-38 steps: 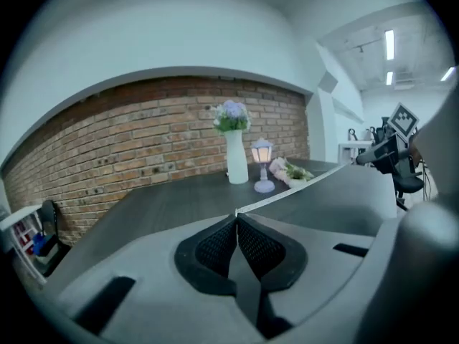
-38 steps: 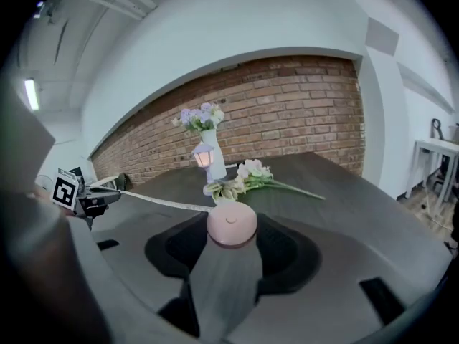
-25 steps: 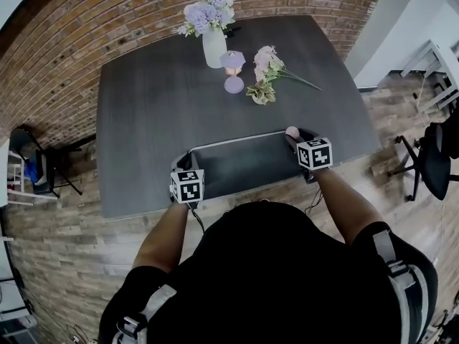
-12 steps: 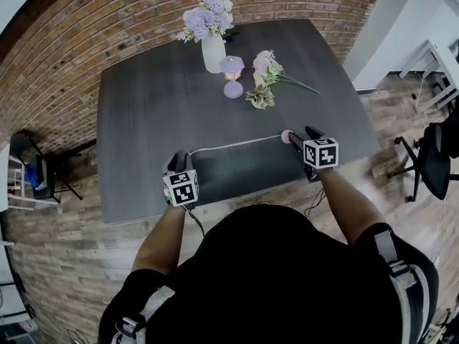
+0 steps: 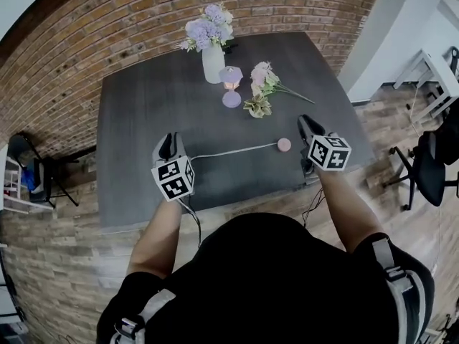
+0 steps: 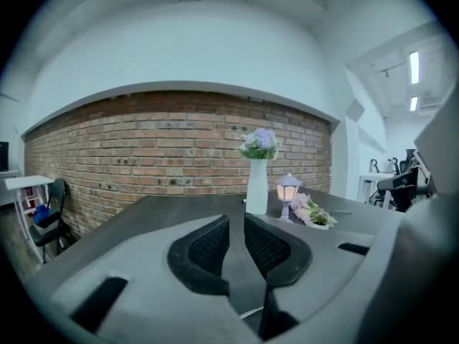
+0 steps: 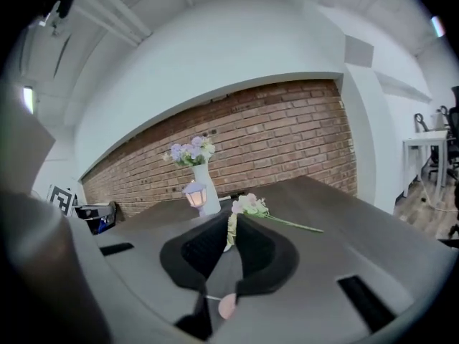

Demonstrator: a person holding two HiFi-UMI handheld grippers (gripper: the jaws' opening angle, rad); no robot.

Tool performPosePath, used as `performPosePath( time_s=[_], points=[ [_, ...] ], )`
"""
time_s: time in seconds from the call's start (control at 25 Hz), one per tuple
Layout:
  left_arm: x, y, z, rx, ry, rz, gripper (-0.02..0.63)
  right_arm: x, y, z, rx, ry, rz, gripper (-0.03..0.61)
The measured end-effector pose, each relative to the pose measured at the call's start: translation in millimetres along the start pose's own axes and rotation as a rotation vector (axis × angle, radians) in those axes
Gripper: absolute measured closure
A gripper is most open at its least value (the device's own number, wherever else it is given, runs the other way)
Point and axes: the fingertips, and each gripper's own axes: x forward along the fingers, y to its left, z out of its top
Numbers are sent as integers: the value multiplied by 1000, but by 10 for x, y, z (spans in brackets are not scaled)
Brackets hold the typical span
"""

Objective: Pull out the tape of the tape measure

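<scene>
The tape measure's small pink round case (image 5: 285,145) lies on the dark table (image 5: 143,113), and its thin white tape (image 5: 233,150) runs left from it along the tabletop. My left gripper (image 5: 168,142) hangs above the tape's free end, not touching it. My right gripper (image 5: 307,123) hangs just right of the case, clear of it. Both have just been closing with nothing between their pads. In the left gripper view the left gripper (image 6: 237,224) shows a bare gap. In the right gripper view the right gripper (image 7: 232,224) shows a narrow slit, with the case (image 7: 226,307) below it.
A white vase of purple flowers (image 5: 213,52), a small lit lantern (image 5: 231,86) and a loose bunch of flowers (image 5: 262,92) stand at the table's far side. A brick wall runs behind. An office chair (image 5: 430,165) is off to the right.
A second ago both grippers held the tape measure stretched between them near the table's front edge. They let go and rose, and the case and pulled-out tape now lie on the table.
</scene>
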Motion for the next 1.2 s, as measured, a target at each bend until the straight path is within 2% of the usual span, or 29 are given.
performPosePath(
  time_s=[0.08, 0.24, 0.44, 1.2],
  points=[
    [-40, -166, 114, 9, -33, -46, 569, -57, 72, 72, 7, -20, 18, 576],
    [-104, -426, 221, 1, -66, -143, 604, -153, 189, 143, -2, -39, 47, 581],
    [-176, -537, 307, -11, -101, -207, 604, -207, 318, 164, -55, -29, 78, 581],
    [-229, -405, 400, 1, -122, -164, 604, -237, 219, 186, -53, -29, 66, 583]
  ],
)
